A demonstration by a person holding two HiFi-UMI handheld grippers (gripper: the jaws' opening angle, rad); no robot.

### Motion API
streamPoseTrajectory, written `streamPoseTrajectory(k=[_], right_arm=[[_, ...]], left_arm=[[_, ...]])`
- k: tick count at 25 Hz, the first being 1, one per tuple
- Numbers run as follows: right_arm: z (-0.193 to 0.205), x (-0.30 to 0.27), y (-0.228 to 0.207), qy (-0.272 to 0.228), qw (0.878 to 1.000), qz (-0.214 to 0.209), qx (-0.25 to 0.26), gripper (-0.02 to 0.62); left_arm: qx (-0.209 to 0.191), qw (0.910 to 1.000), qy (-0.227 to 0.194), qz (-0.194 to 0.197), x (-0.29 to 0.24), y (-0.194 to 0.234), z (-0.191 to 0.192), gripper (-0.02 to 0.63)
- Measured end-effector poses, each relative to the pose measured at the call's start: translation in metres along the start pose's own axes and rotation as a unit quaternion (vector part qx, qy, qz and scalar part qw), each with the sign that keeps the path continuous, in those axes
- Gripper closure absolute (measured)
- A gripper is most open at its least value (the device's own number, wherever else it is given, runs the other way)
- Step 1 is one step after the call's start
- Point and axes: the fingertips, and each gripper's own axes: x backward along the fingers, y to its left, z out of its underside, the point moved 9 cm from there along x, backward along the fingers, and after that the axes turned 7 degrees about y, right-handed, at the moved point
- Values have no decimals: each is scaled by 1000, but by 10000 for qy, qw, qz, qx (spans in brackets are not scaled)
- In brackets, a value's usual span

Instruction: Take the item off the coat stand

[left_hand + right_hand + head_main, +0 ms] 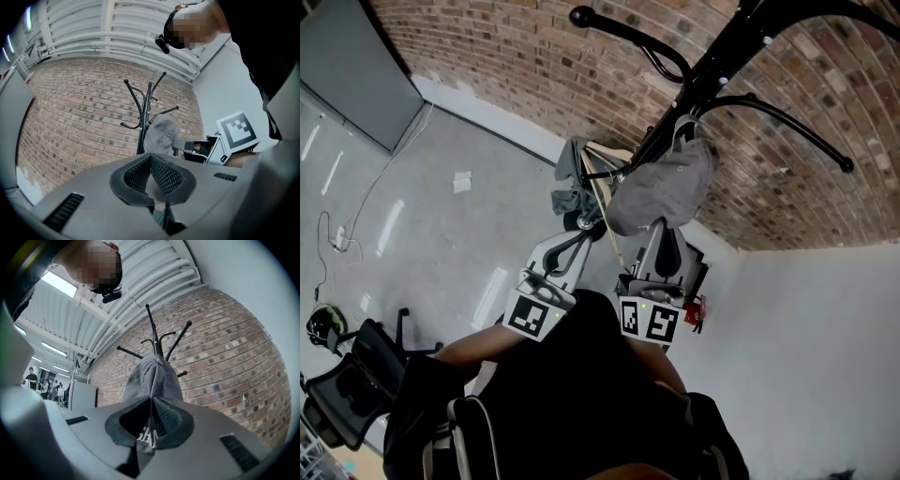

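Note:
A grey cap (664,184) hangs on a black coat stand (712,66) in front of a brick wall. My right gripper (662,232) reaches up to the cap's lower edge. In the right gripper view the jaws (151,405) are shut on the cap (153,376), and a strip of its fabric with white lettering shows between the pads. My left gripper (584,238) is held beside it on the left, apart from the cap. Its jaws (150,160) are shut, pads together; the cap (160,135) and stand (146,110) lie beyond them.
Grey clothing on a light wooden frame (581,176) stands at the foot of the stand. An office chair (356,375) is at lower left, and a cable (337,234) lies on the grey floor. A white wall (806,337) meets the brick wall (534,47) at right.

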Motion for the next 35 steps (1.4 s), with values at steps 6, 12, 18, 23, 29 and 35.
streamPoseTrajectory(k=[6, 12, 18, 23, 29, 35], right_arm=[[-10, 8, 3, -133, 9992, 130, 351, 560], [-25, 13, 5, -350, 9985, 122, 411, 558], [-40, 19, 8, -655, 9962, 131, 556, 559], [-48, 25, 9, -754, 9956, 142, 530, 560], [-60, 35, 9, -966, 9935, 138, 593, 560], [-74, 46, 11, -1171, 9911, 158, 615, 560]], left_arm=[[-3, 10000, -18, 56, 4, -5, 1, 588], [-24, 10000, -40, 64, 8, -8, -1, 588], [-30, 9999, -81, 59, 12, -10, -1, 588], [-45, 9999, -101, 68, 15, -12, -1, 588], [-55, 9998, -125, 124, 16, -19, -1, 588], [-88, 9997, -140, 200, 18, -23, -1, 588]])
